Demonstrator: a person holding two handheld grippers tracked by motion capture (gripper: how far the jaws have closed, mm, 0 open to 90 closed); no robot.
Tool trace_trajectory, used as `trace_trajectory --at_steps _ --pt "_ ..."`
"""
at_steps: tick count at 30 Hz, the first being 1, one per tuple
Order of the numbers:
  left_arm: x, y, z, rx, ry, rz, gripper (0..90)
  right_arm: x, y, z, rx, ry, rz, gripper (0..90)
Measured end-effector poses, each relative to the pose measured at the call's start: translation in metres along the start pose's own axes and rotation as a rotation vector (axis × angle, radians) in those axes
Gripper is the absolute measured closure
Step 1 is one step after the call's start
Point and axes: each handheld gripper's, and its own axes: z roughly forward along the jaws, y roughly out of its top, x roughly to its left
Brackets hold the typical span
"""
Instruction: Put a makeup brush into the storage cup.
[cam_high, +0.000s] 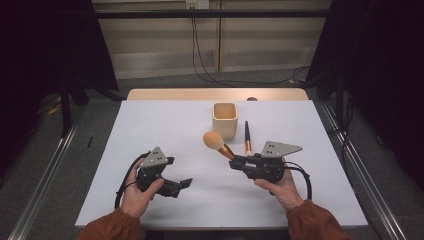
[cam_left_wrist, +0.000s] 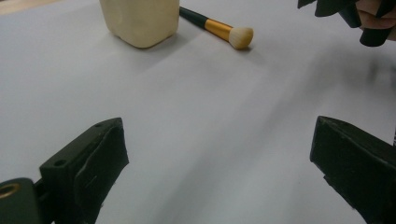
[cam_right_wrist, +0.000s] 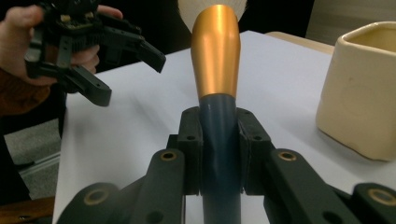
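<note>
Clamping the large brush (cam_high: 218, 144), right hand-held gripper (cam_high: 235, 162) nears cream cup (cam_high: 225, 120); left hand-held gripper (cam_high: 185, 183) gapes, holding nothing

Brush head (cam_right_wrist: 212, 9) cut off above.

Soft overhead light falls evenly on the white rectangular table top (cam_high: 165, 125), while the room around it sinks into near black. Shadows are faint and diffuse. The high view is low in detail. In the right gripper view the copper-collared, dark-handled brush (cam_right_wrist: 217, 93) looms close, its pale head cropped and blurred.
</note>
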Motion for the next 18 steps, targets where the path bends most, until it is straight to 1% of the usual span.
trace_trajectory --at_steps 3,4,6,8,9,10,11,12,15,16,17,18 --pt "-0.0006 -0.0001 -0.0004 -0.03 0.007 0.005 3.7 0.0006 0.0006 -0.0012 -0.015 0.001 -0.002 74.8" --pt "-0.001 -0.0002 -0.0006 -0.047 0.002 0.0 3.8 0.0005 0.0008 -0.0013 -0.019 0.007 -0.001 74.8" --pt "-0.0019 0.0 -0.0012 -0.062 -0.012 0.009 3.7 0.0007 0.0012 -0.0016 -0.027 0.003 -0.002 74.8" --pt "-0.0036 0.0003 -0.0007 -0.097 -0.013 0.009 3.7 0.0009 0.0018 -0.0018 -0.036 0.004 -0.008 74.8" --pt "-0.0045 0.0008 -0.0013 -0.108 -0.027 0.017 3.8 0.0011 0.0022 -0.0019 -0.039 0.005 -0.009 74.8" --pt "-0.0052 0.0014 -0.0018 -0.127 -0.051 0.025 4.0 0.0011 0.0026 -0.0019 -0.043 0.007 -0.01 74.8" --pt "-0.0059 0.0025 -0.0018 -0.148 -0.064 0.022 4.6 0.0012 0.003 -0.002 -0.046 0.008 -0.013 74.8" --pt "-0.0064 0.0032 -0.0015 -0.159 -0.064 0.013 3.9 0.001 0.0032 -0.002 -0.049 0.009 -0.014 74.8" --pt "-0.007 0.0047 0.0013 -0.198 -0.062 0.019 3.6 -0.0001 0.0033 -0.0024 -0.048 0.004 -0.011 74.8" --pt "-0.0073 0.005 0.0024 -0.206 -0.066 0.015 3.6 -0.0005 0.0033 -0.0027 -0.05 0.005 -0.01 74.8" --pt "-0.008 0.0051 0.0034 -0.206 -0.066 0.021 3.6 -0.0004 0.0035 -0.003 -0.053 0.008 -0.008 74.8" --pt "-0.0081 0.0051 0.0048 -0.212 -0.079 0.019 3.6 -0.0003 0.004 -0.0035 -0.056 0.011 -0.013 74.8"
